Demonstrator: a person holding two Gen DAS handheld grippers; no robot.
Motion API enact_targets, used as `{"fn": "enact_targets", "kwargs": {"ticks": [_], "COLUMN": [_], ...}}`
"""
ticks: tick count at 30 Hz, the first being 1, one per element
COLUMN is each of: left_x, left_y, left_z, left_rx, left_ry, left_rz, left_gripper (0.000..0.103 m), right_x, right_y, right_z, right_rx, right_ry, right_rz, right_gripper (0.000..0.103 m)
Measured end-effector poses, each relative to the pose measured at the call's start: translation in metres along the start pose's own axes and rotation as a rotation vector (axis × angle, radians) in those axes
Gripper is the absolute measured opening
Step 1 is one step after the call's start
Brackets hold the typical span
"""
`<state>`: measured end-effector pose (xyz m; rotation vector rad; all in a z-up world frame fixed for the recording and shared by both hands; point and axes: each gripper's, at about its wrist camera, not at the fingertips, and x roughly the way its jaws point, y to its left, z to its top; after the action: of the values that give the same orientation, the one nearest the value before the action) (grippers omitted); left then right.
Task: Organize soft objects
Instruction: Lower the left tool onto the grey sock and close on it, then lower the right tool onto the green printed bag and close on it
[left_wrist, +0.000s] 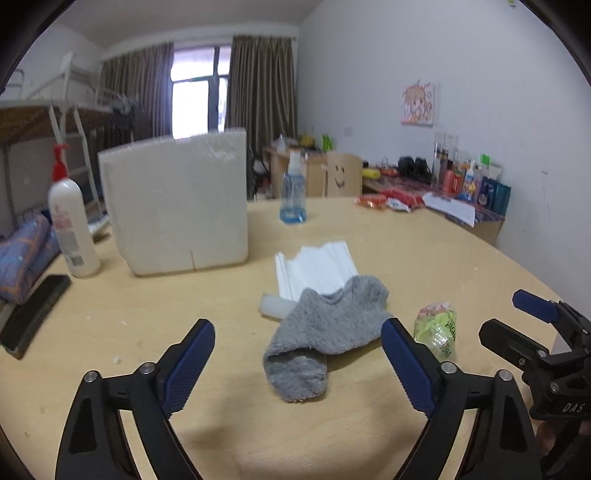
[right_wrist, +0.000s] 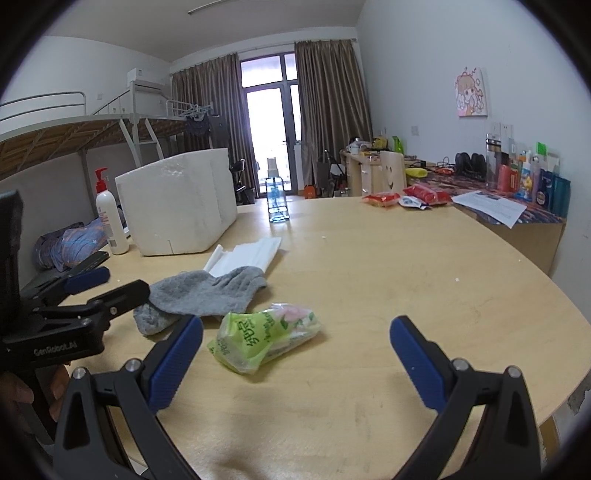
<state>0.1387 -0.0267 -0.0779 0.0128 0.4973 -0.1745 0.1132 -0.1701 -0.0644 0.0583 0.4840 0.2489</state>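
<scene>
Nothing sorted yet: my left gripper (left_wrist: 297, 363) gapes empty around the fluffy grey sock (left_wrist: 325, 332) mid-frame, right gripper (right_wrist: 295, 358) wide, empty near the green plastic pack (right_wrist: 264, 338) on the bench (right_wrist: 406, 280)

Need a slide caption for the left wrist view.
Open left gripper approaches a grey sock lying across white folded sheets on the wooden table.

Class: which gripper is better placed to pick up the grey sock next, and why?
Left. The left gripper is open with the grey sock lying straight ahead between its fingers; the right gripper faces the green packet.
</scene>
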Motion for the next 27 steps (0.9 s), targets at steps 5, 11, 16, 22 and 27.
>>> {"fn": "enact_targets", "kwargs": {"ticks": [5, 11, 16, 22, 27], "left_x": [0.021, 0.034, 0.045, 0.048, 0.043], "left_y": [-0.001, -0.006, -0.009, -0.010, -0.013], "left_z": [0.002, 0.002, 0.002, 0.000, -0.001], "left_rx": [-0.003, 0.008, 0.033, 0.049, 0.067], "left_ry": [0.111, 0.177, 0.219, 0.243, 0.219], "left_rz": [-0.004, 0.005, 0.024, 0.008, -0.016], "left_gripper": [0.072, 0.060, 0.039, 0.010, 0.010], "right_x": [0.005, 0.013, 0.017, 0.022, 0.024], "right_y": [-0.005, -0.010, -0.011, -0.013, -0.008], "right_z": [-0.001, -0.001, 0.000, 0.001, 0.000], "right_rx": [0.008, 0.023, 0.024, 0.027, 0.016], "right_ry": [0.012, 0.025, 0.026, 0.036, 0.049], "right_rz": [0.010, 0.020, 0.035, 0.036, 0.044], "right_gripper": [0.102, 0.102, 0.102, 0.102, 0.102]}}
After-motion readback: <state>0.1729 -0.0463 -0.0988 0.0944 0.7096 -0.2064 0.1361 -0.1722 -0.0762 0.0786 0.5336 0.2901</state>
